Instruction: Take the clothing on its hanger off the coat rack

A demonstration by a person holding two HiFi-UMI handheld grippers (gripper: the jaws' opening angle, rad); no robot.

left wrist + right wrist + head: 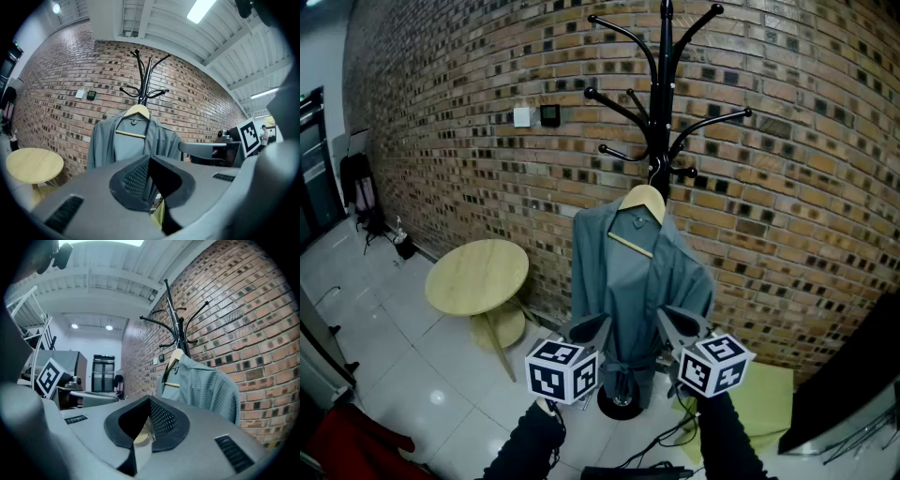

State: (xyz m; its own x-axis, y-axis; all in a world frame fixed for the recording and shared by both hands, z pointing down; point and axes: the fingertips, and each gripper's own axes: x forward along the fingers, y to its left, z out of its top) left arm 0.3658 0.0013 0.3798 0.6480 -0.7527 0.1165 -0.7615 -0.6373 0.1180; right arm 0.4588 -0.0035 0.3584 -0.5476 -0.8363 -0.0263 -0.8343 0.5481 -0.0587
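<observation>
The left gripper (592,328) and right gripper (675,328) are held side by side, each with its jaws pressed together and nothing gripped. Just beyond them, a grey-green shirt (633,281) is draped on a wooden hanger (643,202), which is hung against the pole of the black coat rack (661,103), under its lowest hooks. A round table (478,275) is set left of the rack's base, with a brick wall (469,141) behind.

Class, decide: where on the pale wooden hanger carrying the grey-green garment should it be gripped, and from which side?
Grip the pale wooden hanger at its bare crown; the grey-green garment covers both shoulders. Approach from the front: the black coat rack and brick wall stand behind.
</observation>
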